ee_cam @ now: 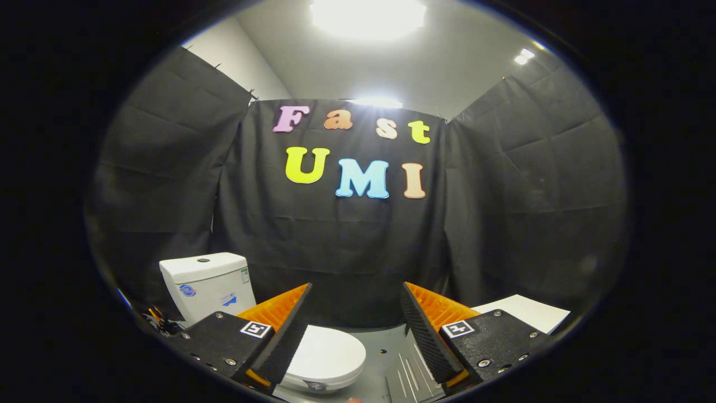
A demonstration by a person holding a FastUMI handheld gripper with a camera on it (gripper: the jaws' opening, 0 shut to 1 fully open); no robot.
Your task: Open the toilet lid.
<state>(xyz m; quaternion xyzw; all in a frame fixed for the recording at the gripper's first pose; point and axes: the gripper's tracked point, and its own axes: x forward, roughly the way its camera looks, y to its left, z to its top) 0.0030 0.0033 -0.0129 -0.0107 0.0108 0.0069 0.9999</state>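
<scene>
A small white toilet stands on the grey floor, low and to the left of my fingers. Its tank (207,282) rises behind the left finger. The white lid (327,354) lies flat and closed over the bowl, partly hidden by the left finger (285,330), its front edge showing between the two fingers. My gripper (355,292) hovers above the toilet, open wide, with nothing between the fingers. The right finger (425,330) is off to the right of the lid, over the floor.
Black cloth walls close in the booth on three sides, close behind the toilet. A white flat sheet (526,312) lies on the floor beyond the right finger. A grey ridged plate (405,375) sits on the floor right of the bowl. Some dark cables (156,319) lie left of the tank.
</scene>
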